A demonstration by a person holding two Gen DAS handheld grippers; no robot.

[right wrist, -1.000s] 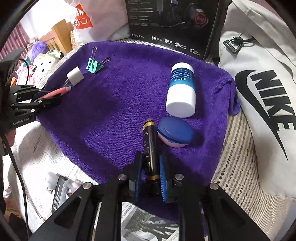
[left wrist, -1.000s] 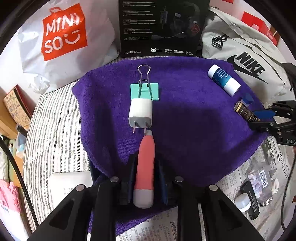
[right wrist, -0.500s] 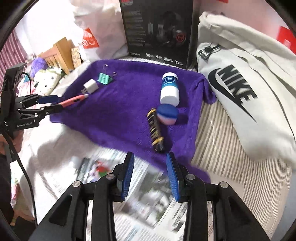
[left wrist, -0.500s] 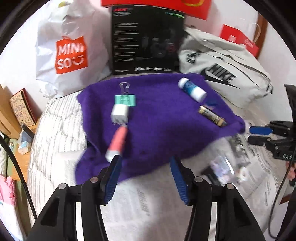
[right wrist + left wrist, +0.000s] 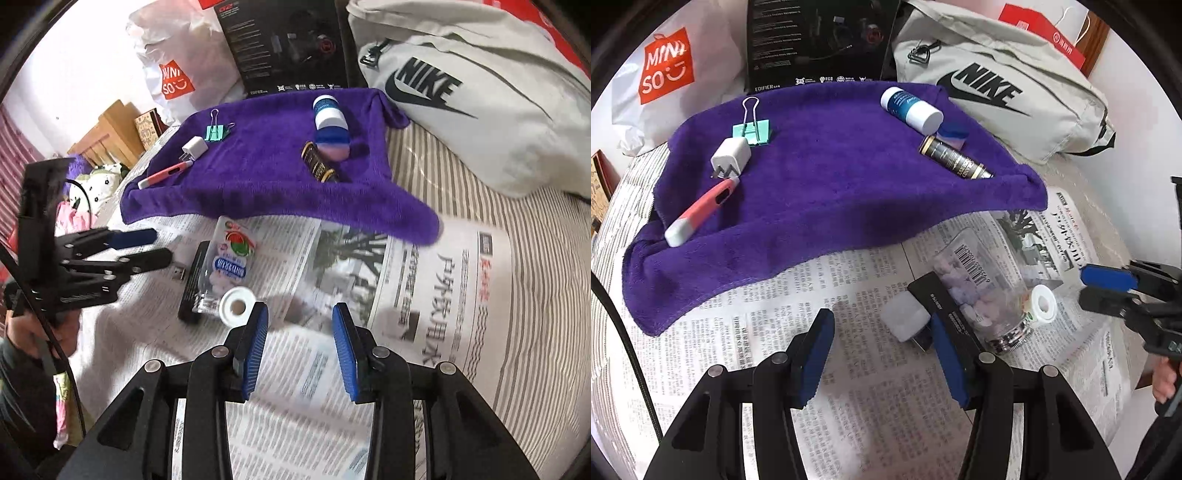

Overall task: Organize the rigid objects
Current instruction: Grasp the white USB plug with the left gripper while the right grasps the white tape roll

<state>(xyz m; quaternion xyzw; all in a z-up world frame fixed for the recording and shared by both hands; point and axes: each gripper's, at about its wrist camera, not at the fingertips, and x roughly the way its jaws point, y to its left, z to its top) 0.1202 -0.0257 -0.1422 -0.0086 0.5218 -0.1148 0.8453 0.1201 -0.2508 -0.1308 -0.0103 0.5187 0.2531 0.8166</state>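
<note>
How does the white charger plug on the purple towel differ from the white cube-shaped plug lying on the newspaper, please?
The charger plug on the towel rests on the purple towel between the green binder clip and the pink pen; the cube plug on the newspaper lies beside a black stick. The towel plug's prongs show clearly; the cube plug's are mostly hidden. Both are small, white and boxy.
</note>
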